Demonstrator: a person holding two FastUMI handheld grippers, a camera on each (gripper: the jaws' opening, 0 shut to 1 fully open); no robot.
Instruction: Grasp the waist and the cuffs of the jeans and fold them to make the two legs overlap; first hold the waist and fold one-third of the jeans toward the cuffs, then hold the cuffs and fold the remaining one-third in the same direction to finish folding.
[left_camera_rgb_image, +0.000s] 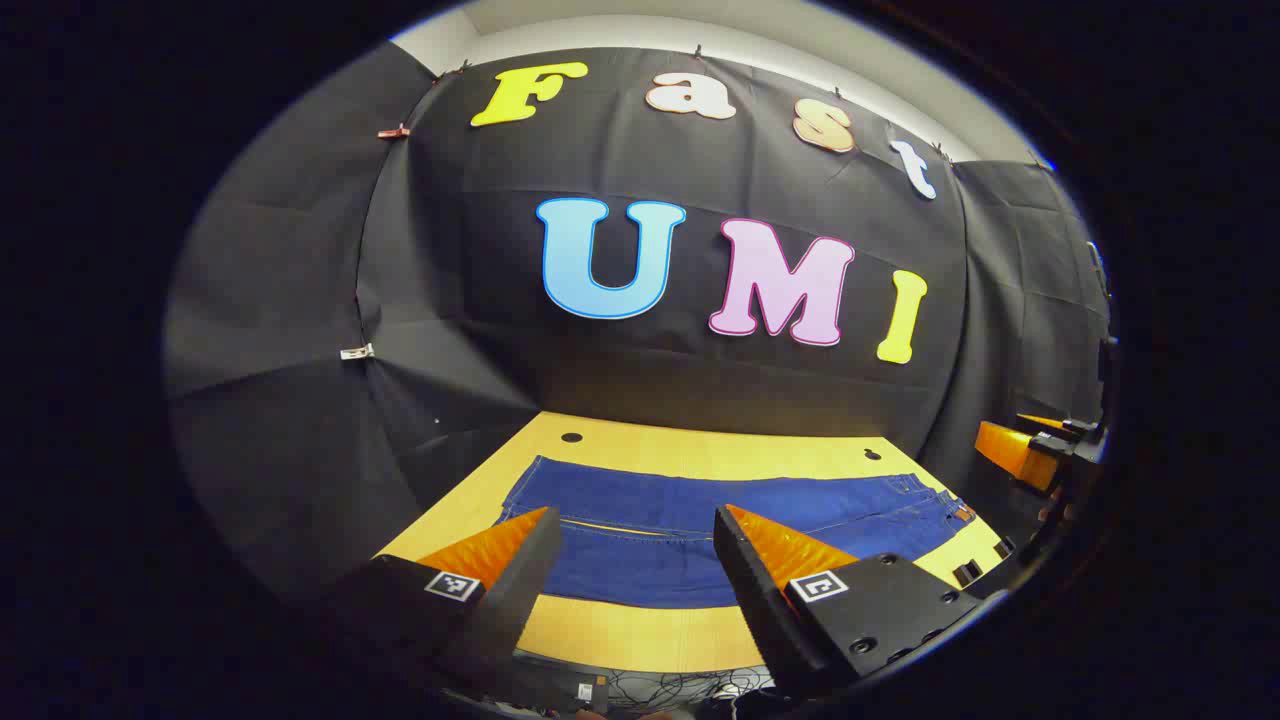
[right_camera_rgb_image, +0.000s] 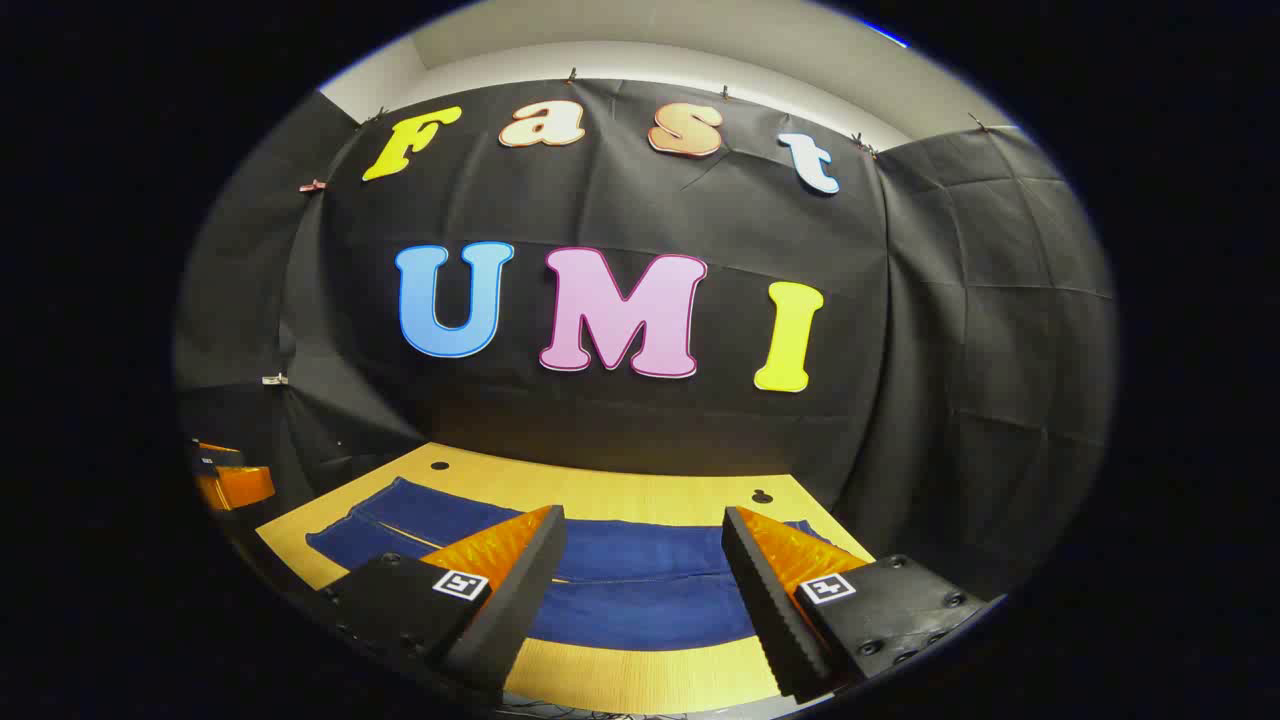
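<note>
Dark blue jeans (left_camera_rgb_image: 720, 520) lie flat and spread out across the wooden table (left_camera_rgb_image: 640, 640), legs side by side, cuffs at the left and the waist (left_camera_rgb_image: 935, 500) at the right in the left gripper view. My left gripper (left_camera_rgb_image: 635, 525) hovers open above the table's near edge, over the legs, holding nothing. In the right gripper view the jeans (right_camera_rgb_image: 620, 580) stretch across the table (right_camera_rgb_image: 640, 675) below my right gripper (right_camera_rgb_image: 645, 530), which stands open and holds nothing. The other gripper (left_camera_rgb_image: 1030, 450) shows at the far right of the left gripper view, and the left one (right_camera_rgb_image: 225, 480) at the far left of the right gripper view.
Black cloth walls close the booth on three sides behind the table. Two small dark holes (left_camera_rgb_image: 572, 438) sit in the tabletop near its far edge. Cables (left_camera_rgb_image: 680, 685) hang below the table's near edge.
</note>
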